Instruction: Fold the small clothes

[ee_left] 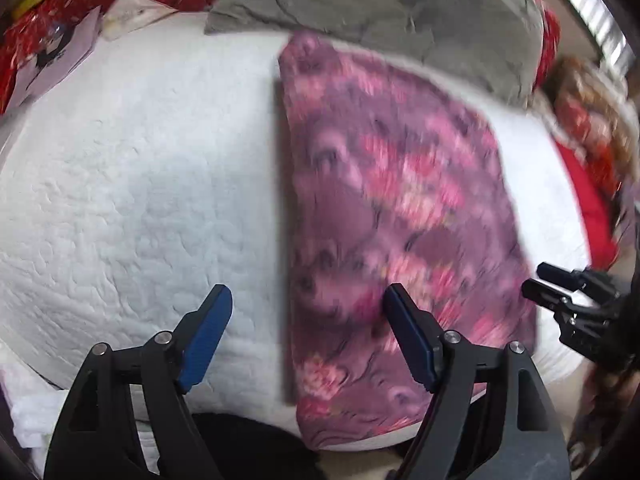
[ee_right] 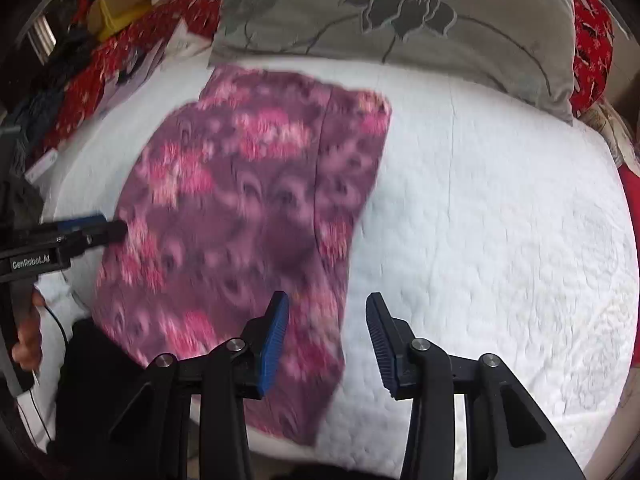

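Note:
A purple and pink floral garment (ee_left: 400,208) lies flat in a long folded strip on the white quilted bed cover (ee_left: 132,184). It also shows in the right wrist view (ee_right: 240,216). My left gripper (ee_left: 308,300) is open and empty, its jaws straddling the garment's left edge near the front. My right gripper (ee_right: 328,316) is open and empty, straddling the garment's right edge near the front. The right gripper appears at the far right of the left wrist view (ee_left: 560,284). The left gripper appears at the left of the right wrist view (ee_right: 96,228).
A grey floral pillow (ee_right: 400,12) lies at the back of the bed. A red patterned cloth (ee_right: 132,52) with papers and a yellow box (ee_right: 116,12) sits at the back left. White quilt (ee_right: 500,220) spreads to the right of the garment.

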The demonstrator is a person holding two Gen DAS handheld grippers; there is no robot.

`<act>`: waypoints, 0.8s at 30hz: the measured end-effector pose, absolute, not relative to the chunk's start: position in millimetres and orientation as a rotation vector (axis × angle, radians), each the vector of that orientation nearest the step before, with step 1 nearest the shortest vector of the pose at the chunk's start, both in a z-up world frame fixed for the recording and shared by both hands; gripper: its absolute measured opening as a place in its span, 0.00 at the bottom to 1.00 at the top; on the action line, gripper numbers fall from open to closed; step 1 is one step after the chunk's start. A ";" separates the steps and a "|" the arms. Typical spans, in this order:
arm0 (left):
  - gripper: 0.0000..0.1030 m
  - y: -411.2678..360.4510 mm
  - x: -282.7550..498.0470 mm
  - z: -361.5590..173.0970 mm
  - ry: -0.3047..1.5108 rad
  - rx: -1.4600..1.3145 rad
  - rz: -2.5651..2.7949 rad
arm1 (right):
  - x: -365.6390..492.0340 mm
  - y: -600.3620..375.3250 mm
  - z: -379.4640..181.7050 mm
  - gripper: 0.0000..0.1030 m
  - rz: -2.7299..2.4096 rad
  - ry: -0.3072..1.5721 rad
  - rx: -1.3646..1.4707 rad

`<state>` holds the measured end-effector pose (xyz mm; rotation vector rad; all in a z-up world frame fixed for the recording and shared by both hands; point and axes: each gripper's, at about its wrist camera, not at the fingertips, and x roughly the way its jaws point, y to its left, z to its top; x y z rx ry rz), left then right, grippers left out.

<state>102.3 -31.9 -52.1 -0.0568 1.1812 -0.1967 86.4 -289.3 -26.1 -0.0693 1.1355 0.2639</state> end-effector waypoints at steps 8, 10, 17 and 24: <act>0.76 -35.0 78.6 -45.4 1.186 -0.015 -0.183 | 64.7 -310.6 -31.4 0.48 0.156 1.193 -0.162; 0.76 -34.6 71.1 -38.6 1.165 -0.010 -0.187 | 53.8 -310.1 -13.3 0.52 0.124 1.163 -0.271; 0.76 -36.2 45.4 -27.7 1.126 -0.012 -0.195 | -0.8 -298.6 32.6 0.86 0.095 0.988 -0.471; 0.77 -29.9 21.1 -24.4 1.045 0.105 -0.094 | -22.3 -287.6 -3.5 0.87 0.068 0.935 -0.242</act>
